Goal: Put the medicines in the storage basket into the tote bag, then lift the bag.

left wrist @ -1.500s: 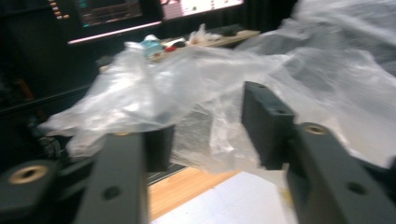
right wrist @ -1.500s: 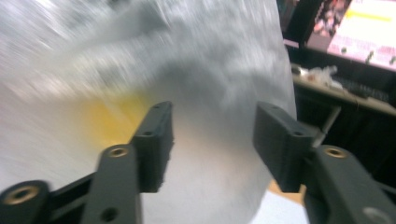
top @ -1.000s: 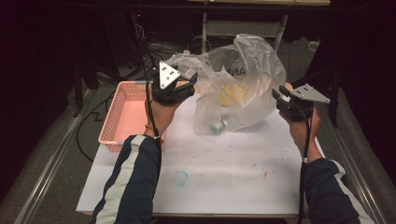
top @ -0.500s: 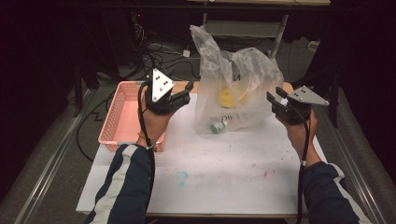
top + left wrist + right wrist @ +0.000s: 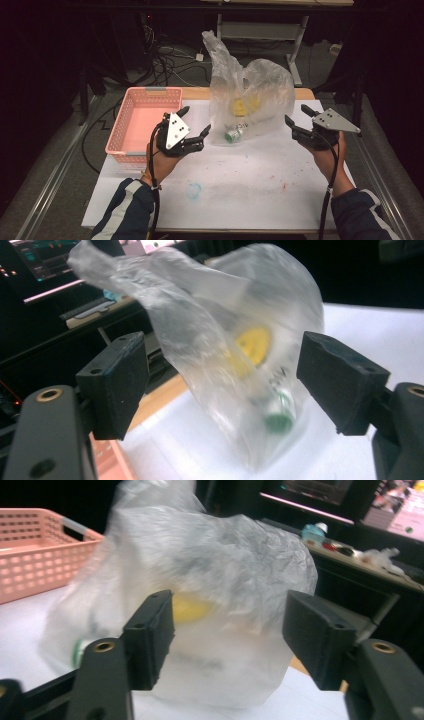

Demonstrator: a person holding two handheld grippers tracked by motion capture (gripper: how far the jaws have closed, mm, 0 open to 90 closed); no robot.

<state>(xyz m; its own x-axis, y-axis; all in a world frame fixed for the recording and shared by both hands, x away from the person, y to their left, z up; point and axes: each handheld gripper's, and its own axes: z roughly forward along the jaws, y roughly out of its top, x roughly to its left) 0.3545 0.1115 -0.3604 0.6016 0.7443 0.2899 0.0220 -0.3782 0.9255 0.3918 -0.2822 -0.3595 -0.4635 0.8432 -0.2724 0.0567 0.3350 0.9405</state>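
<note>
Both grippers are off the clear plastic bag (image 5: pixel 250 100) now, which stands slumped on its own near the far edge of the white table (image 5: pixel 240 185), something yellow and a green-capped bottle (image 5: pixel 232 135) showing through it. The left gripper (image 5: pixel 194 125) hovers beside the bag's left side, jaws just opened wide, nothing between them. The right gripper (image 5: pixel 297 120) sits off the bag's right side, jaws also just spread and empty. A pink basket (image 5: pixel 142 125) rests at the table's left edge.
</note>
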